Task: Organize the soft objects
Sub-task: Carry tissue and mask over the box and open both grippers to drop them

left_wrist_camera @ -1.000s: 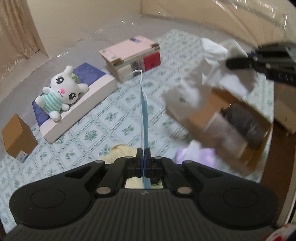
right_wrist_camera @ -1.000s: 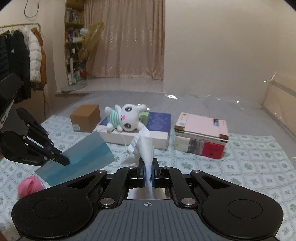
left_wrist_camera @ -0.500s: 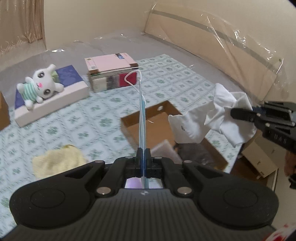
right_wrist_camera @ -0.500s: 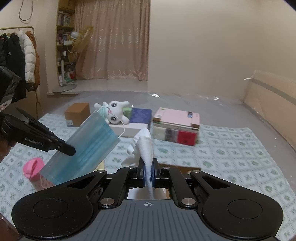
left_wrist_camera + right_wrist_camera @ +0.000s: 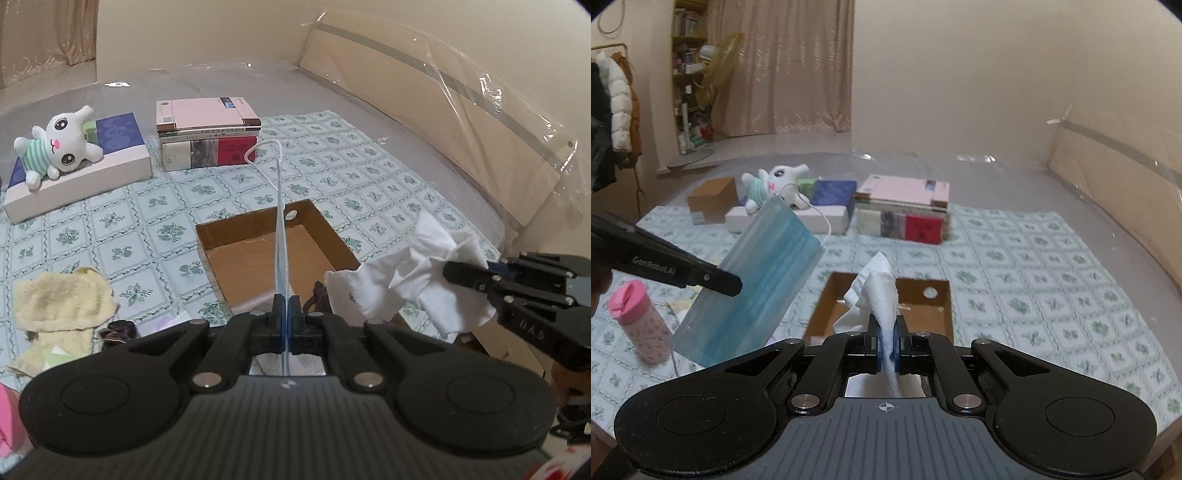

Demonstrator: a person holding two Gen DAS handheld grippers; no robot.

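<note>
My left gripper [image 5: 283, 306] is shut on a blue face mask [image 5: 280, 258], seen edge-on, held above the near end of an open cardboard box [image 5: 258, 254]. In the right wrist view the mask [image 5: 753, 284] hangs flat from the left gripper [image 5: 733, 286]. My right gripper [image 5: 885, 332] is shut on a white cloth [image 5: 877, 291] and holds it above the box [image 5: 938, 299]. In the left wrist view the cloth [image 5: 402, 280] hangs over the box's right near corner from the right gripper [image 5: 452, 273].
A yellow towel [image 5: 59, 302] lies left of the box. A plush bunny [image 5: 59, 144] lies on a white and blue box [image 5: 92, 170]. Stacked books [image 5: 207, 133] stand behind. A pink bottle [image 5: 639, 321] and a small carton [image 5: 709, 197] are at the left.
Both grippers have moved with their loads over toward the cardboard box, and it now lies right beneath them. The mask and the cloth stay gripped.
</note>
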